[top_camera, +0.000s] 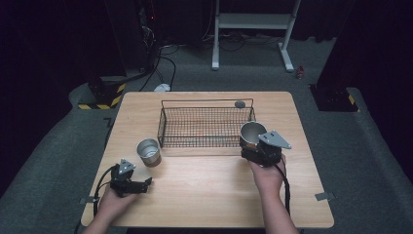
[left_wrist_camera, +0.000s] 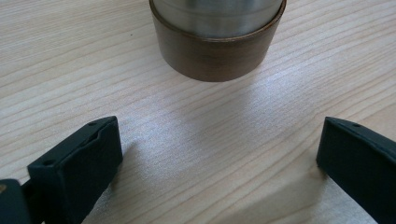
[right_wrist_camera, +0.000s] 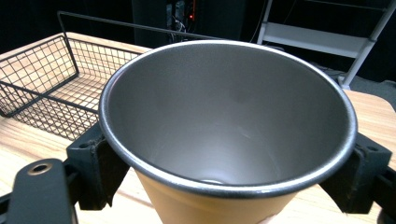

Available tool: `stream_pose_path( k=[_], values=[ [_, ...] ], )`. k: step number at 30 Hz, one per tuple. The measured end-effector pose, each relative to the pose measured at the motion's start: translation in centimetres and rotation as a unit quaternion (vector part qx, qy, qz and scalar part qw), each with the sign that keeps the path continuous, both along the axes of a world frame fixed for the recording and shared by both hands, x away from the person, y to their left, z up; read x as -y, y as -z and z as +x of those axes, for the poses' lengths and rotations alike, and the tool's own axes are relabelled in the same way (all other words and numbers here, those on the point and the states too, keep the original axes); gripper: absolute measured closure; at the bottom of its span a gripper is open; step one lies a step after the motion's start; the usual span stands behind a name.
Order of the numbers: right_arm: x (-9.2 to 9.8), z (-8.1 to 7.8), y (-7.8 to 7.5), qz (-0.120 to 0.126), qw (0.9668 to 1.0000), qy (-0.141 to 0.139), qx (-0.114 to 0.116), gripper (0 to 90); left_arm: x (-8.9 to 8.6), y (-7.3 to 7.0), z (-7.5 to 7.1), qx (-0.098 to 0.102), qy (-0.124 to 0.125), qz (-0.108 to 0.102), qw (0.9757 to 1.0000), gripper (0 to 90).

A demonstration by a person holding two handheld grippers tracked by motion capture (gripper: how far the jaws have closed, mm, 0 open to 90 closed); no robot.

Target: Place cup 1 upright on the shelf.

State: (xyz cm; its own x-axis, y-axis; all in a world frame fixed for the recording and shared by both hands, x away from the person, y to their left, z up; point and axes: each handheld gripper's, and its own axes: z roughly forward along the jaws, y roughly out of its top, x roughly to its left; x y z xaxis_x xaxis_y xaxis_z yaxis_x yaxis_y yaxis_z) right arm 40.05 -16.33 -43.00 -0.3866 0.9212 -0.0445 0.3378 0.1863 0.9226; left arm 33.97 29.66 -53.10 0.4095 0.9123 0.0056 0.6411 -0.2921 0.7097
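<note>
A pale wooden bench (top_camera: 204, 195) stands on grey carpet in a dark room, with a black wire basket (top_camera: 207, 124) on its far middle part. The right gripper (top_camera: 254, 146) has its fingers (right_wrist_camera: 93, 168) clenched on a steel cup (right_wrist_camera: 229, 135), held at the basket's near right corner. The left gripper (top_camera: 147, 183) rests at the near left with its fingers (left_wrist_camera: 79, 168) spread wide and holding nothing, a second steel cup (top_camera: 149, 152) with a brown base standing on the bench just beyond them.
</note>
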Motion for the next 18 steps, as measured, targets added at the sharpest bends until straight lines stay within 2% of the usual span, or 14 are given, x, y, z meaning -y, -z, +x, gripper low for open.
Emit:
stream_pose_path(
  k=[11, 18],
  values=[
    [-0.8, 1.0, -0.9, 0.007, 1.0000, -0.003, 0.002, 14.2, 0.0, 0.0, 0.0, 0.000, 0.001, -0.001, 1.0000, 0.6],
    [-1.5, 2.2, -1.6, 0.011, 0.9999, -0.006, 0.000, 14.2, 0.0, 0.0, 0.0, 0.000, 0.003, 0.000, 1.0000, 0.6]
  ],
)
